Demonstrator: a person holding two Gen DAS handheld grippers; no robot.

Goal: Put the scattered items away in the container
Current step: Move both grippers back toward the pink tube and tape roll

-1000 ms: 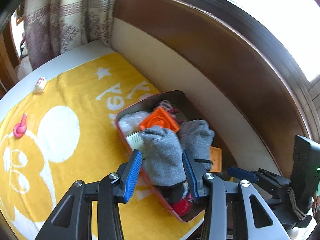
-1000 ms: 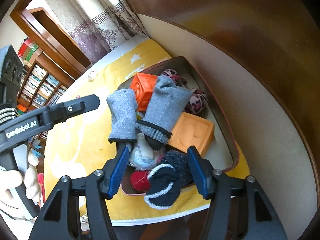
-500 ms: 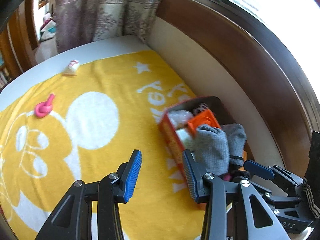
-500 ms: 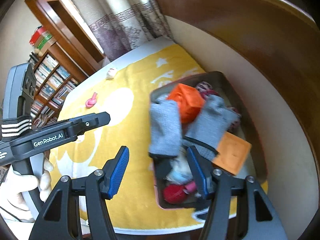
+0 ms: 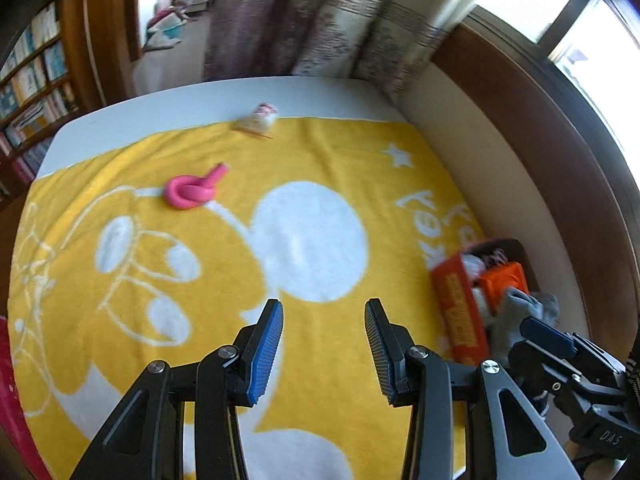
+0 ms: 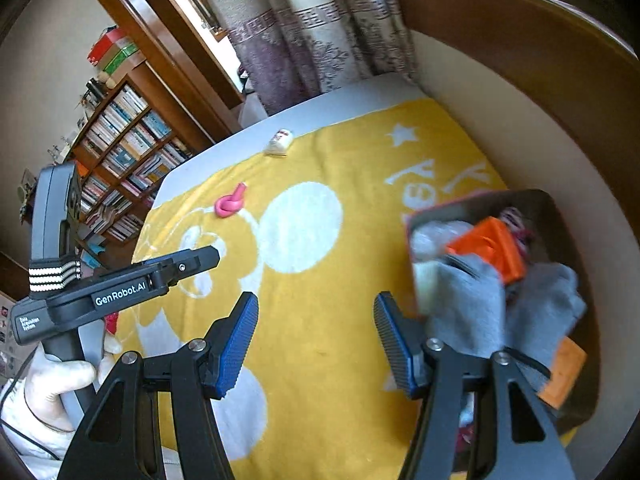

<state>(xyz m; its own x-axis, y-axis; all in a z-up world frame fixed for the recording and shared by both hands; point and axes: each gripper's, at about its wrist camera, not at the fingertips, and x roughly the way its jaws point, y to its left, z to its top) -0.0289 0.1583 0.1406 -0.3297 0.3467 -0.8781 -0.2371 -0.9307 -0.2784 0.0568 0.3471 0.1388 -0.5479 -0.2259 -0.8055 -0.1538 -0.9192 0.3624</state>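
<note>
The tin (image 6: 532,200), crammed with grey socks (image 6: 472,304) and an orange block (image 6: 490,248), sits at the yellow towel's (image 5: 328,152) window edge. A pink knot (image 5: 192,192) lies far across it. Both grippers, left (image 5: 324,344) and right (image 6: 316,340), jaws apart and empty, have swung off the tin.

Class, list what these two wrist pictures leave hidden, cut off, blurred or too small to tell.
- Tin's bottom contents: right wrist view, hidden under grey socks.
- Small white item: left wrist view, blurred; identity unclear.
- Red thing: left wrist view, cut off by the left edge.
- Book titles: right wrist view, too small.
</note>
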